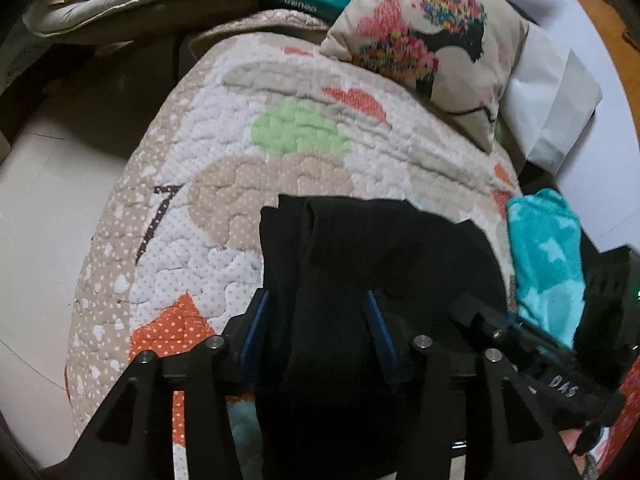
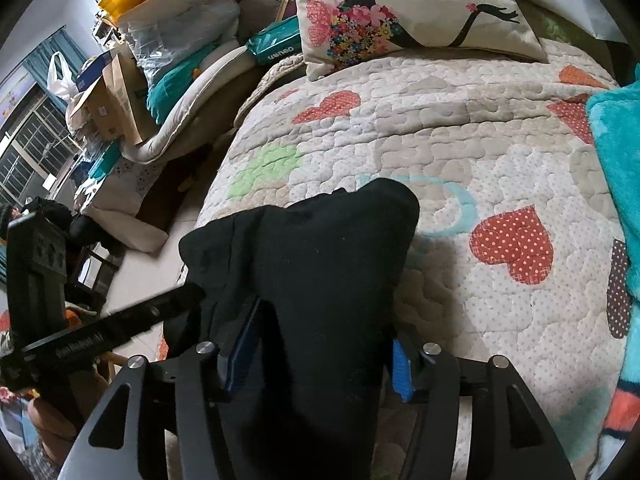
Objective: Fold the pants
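On quilt (image 2: 480, 140), black pants (image 2: 320, 248) bunched, gripped

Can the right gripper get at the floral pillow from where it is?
Probably not yet: the right gripper has black pants filling its jaws. The quilt leading to the floral pillow looks unobstructed.

Left claw (image 1: 316, 320) grips black pants (image 1: 360, 248) over quilt (image 1: 224, 152)

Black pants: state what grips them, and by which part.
Both grippers hold the black pants. The left gripper and right gripper each clamp a bunched fold of cloth; which part of the garment cannot be told.
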Tool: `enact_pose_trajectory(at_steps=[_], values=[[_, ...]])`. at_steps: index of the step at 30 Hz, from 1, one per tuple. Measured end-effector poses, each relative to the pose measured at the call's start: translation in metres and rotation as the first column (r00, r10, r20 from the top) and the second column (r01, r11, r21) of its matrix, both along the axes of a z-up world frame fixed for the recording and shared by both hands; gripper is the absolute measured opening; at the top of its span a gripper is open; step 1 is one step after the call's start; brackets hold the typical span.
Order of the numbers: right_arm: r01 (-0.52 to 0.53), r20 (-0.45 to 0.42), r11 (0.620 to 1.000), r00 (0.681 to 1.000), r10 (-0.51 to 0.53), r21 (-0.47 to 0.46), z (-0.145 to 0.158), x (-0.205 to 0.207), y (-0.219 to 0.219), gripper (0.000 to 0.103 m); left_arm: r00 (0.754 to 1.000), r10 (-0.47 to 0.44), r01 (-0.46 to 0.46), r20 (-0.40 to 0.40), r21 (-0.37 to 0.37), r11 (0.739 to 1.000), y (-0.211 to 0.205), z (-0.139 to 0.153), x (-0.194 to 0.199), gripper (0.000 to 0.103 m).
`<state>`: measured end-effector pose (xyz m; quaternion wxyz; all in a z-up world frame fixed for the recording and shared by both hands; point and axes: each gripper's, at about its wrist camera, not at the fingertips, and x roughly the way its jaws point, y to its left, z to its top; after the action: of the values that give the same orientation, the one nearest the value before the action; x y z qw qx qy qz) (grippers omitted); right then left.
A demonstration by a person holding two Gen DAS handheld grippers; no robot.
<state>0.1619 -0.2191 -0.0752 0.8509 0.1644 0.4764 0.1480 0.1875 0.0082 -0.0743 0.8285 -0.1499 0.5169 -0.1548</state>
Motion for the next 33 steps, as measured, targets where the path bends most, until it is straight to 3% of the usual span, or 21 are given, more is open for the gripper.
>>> enact_pose_trajectory(at_steps=[3,6,9,13,19,25,33], values=[[0.013,-0.005,1.0,1.0,-0.013,0.02,-0.005,0.006,-0.003,0.065,1.0,-0.014,0.014,0.001,-0.016,1.0,-0.003,-0.006,0.002,0.051],[0.01,-0.022,0.998,1.0,-0.009,0.065,-0.011,0.013,-0.006,0.065,1.0,-0.021,0.022,0.006,-0.05,0.999,-0.003,-0.008,0.002,0.041],[0.012,-0.036,0.993,0.999,-0.008,0.12,-0.013,0.015,-0.01,0.052,1.0,-0.015,0.016,0.009,-0.074,0.997,-0.001,-0.004,0.002,0.031],[0.007,-0.021,0.993,1.0,-0.004,0.119,-0.003,0.013,-0.008,0.037,1.0,-0.003,0.003,0.007,-0.11,0.994,0.0,0.004,0.003,0.025],[0.005,0.029,0.994,1.0,-0.008,0.114,0.022,0.016,-0.008,0.033,1.0,0.003,0.001,0.029,-0.135,0.991,-0.007,0.023,0.018,0.023],[0.005,0.087,0.997,0.996,-0.011,0.075,0.052,0.045,-0.01,0.033,0.998,0.017,-0.007,0.068,-0.138,0.99,-0.012,0.038,0.041,0.023],[-0.011,0.07,0.999,0.997,0.013,-0.033,0.038,0.075,0.007,0.033,0.998,0.067,-0.067,0.006,-0.051,0.996,-0.009,0.013,0.072,0.026]])
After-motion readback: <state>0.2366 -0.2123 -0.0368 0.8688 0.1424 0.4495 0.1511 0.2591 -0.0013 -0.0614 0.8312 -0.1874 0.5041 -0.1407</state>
